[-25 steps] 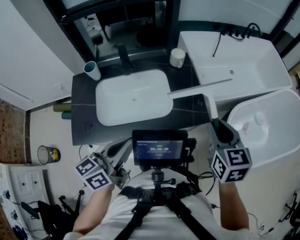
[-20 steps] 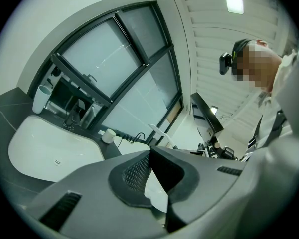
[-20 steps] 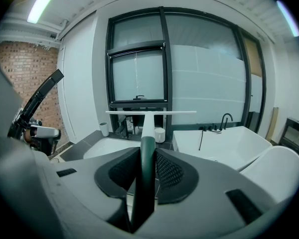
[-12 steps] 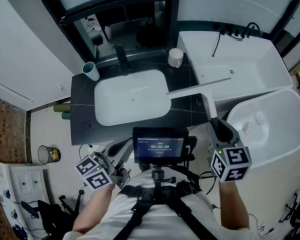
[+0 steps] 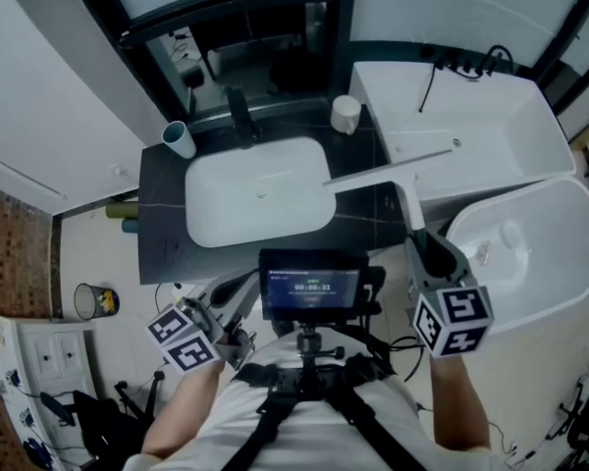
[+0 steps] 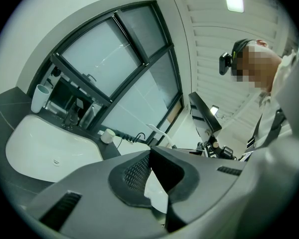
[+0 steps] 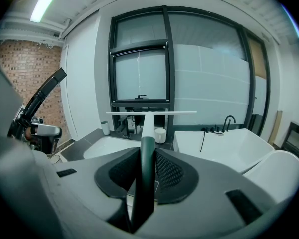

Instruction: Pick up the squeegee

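The squeegee point(image 5: 388, 168) has a long white blade, a white neck and a dark grip. My right gripper point(image 5: 424, 245) is shut on that grip and holds it in the air, the blade stretching over the counter's right end and the tub corner. In the right gripper view the squeegee point(image 7: 148, 118) runs straight out between the pads of my right gripper point(image 7: 144, 152), its blade level in front of the window. My left gripper point(image 5: 234, 298) hangs low by the person's body at the left. In its own view the left gripper point(image 6: 150, 149) has its tips together with nothing between them.
A white basin point(image 5: 260, 192) sits in a dark counter point(image 5: 162, 226) with a black faucet point(image 5: 243, 116), a teal-lined cup point(image 5: 180, 137) and a white cup point(image 5: 346, 114). To the right are a white bathtub point(image 5: 471, 116) and a rounded white fixture point(image 5: 535, 238). A small screen point(image 5: 312, 285) is mounted at the chest.
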The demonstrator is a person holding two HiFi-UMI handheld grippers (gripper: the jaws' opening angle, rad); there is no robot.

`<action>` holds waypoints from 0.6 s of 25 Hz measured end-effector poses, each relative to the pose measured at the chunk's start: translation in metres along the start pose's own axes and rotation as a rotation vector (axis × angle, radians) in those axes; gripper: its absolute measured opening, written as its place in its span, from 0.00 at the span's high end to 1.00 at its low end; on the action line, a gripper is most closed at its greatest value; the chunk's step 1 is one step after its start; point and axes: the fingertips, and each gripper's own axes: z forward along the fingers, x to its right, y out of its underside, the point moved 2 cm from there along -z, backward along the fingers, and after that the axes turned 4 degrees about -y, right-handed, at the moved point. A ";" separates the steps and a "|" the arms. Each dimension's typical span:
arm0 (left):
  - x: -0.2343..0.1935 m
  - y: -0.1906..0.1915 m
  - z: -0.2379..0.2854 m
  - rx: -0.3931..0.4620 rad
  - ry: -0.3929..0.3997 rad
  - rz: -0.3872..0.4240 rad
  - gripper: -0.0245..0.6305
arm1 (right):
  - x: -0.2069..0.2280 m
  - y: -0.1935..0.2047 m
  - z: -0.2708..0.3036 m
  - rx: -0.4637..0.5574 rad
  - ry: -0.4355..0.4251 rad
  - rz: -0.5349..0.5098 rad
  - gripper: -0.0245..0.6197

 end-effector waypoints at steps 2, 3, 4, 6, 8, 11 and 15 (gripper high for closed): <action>-0.002 0.001 0.000 0.002 -0.003 -0.003 0.97 | 0.000 0.001 0.002 0.000 -0.002 -0.001 0.83; -0.003 0.001 -0.001 0.002 -0.006 -0.004 0.97 | 0.000 0.001 0.003 0.000 -0.003 -0.001 0.83; -0.003 0.001 -0.002 0.003 -0.009 -0.004 0.97 | 0.000 0.001 0.004 0.001 -0.005 0.000 0.83; -0.003 0.001 -0.003 0.005 -0.014 -0.005 0.97 | -0.001 0.001 0.006 0.001 -0.011 0.000 0.83; -0.002 0.000 -0.003 0.007 -0.018 -0.005 0.97 | -0.001 0.000 0.005 0.000 -0.017 -0.003 0.83; 0.000 0.001 -0.002 0.007 -0.019 -0.005 0.97 | 0.001 -0.001 0.003 -0.003 -0.018 -0.007 0.83; -0.001 0.001 -0.001 0.010 -0.021 -0.007 0.97 | 0.000 0.000 0.005 -0.008 -0.025 -0.007 0.83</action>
